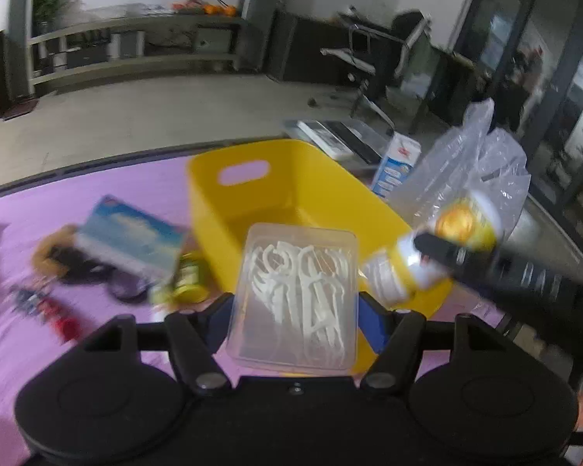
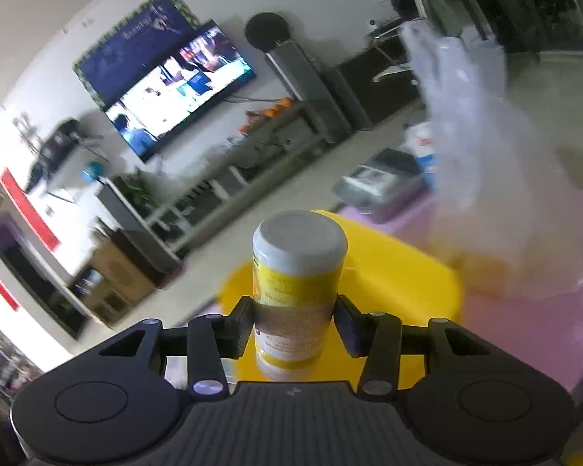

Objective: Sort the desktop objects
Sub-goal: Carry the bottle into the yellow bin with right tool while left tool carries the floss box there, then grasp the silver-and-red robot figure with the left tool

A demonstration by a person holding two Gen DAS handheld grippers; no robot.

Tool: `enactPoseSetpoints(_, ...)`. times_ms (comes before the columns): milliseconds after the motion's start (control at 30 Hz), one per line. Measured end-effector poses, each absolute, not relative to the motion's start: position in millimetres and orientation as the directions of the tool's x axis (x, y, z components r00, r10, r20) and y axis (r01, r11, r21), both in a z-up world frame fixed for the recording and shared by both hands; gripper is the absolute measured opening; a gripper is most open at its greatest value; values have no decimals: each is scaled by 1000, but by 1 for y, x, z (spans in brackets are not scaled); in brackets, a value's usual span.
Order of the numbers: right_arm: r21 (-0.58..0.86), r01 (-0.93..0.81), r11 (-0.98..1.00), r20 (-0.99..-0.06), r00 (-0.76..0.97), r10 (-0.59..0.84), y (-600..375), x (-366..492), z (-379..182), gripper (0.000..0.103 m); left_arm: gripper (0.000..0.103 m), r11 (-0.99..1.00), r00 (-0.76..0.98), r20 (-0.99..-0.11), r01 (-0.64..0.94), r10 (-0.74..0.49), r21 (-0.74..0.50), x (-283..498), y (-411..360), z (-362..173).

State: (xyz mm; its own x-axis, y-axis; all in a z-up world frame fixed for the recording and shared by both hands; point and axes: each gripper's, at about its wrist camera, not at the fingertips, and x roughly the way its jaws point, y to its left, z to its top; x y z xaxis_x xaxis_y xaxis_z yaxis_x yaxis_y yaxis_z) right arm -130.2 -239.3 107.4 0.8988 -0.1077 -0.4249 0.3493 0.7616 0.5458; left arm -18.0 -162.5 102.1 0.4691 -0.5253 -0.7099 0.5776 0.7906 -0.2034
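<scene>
Clear floss-pick box (image 1: 295,295) and yellow bottle (image 2: 297,291), grey cap, held above yellow bin (image 1: 291,194); label apparently blurred.

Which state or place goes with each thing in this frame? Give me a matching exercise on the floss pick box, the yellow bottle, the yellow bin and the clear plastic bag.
Things:
1. floss pick box
2. yellow bottle
3. yellow bin
4. clear plastic bag

States or places:
a. stands on the purple mat, nothing visible in it
b. held in the right gripper
c. held in the left gripper
d. beside the bin, on its right in the left wrist view

Pairs: 1-c, 2-b, 3-a, 4-d
</scene>
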Motion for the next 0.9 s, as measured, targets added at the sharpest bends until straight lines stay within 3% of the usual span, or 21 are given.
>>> enactPoseSetpoints(133,503,406,763,-514,850,-113,-254,-127,99,47,69,790,422,-761,583,-492,-187,-4,-199,82)
enactPoseSetpoints(233,509,435,743,-559,823,-100,-264,-127,92,49,80,808,431,-780,569,-454,-156,-2,-209,72)
enactPoseSetpoints(333,549,435,714,-541,836,-94,-265,-133,91,53,83,797,436,-755,575,-490,-185,-7,-202,78)
enactPoseSetpoints(433,556,404,726,-481,869,-114,-253,-140,98,70,90,794,477,-711,577,-516,-190,-15,-182,93)
enactPoseSetpoints(467,553,387,738,-458,881,-118,-248,-140,101,71,91,803,502,-703,571,-504,-169,-18,-172,98)
enactPoseSetpoints(600,451,280,847,-374,921,-106,-204,-128,111,72,101,869,626,-671,491,-397,-57,-22,-116,105)
enactPoseSetpoints(733,291,153,944,-337,940,-48,-148,-113,110,82,102,929,699,-671,368,-248,41,-16,-49,92)
enactPoseSetpoints(900,154,46,987,-414,910,22,-88,-87,91,83,102,982,703,-711,153,-30,110,0,31,52)
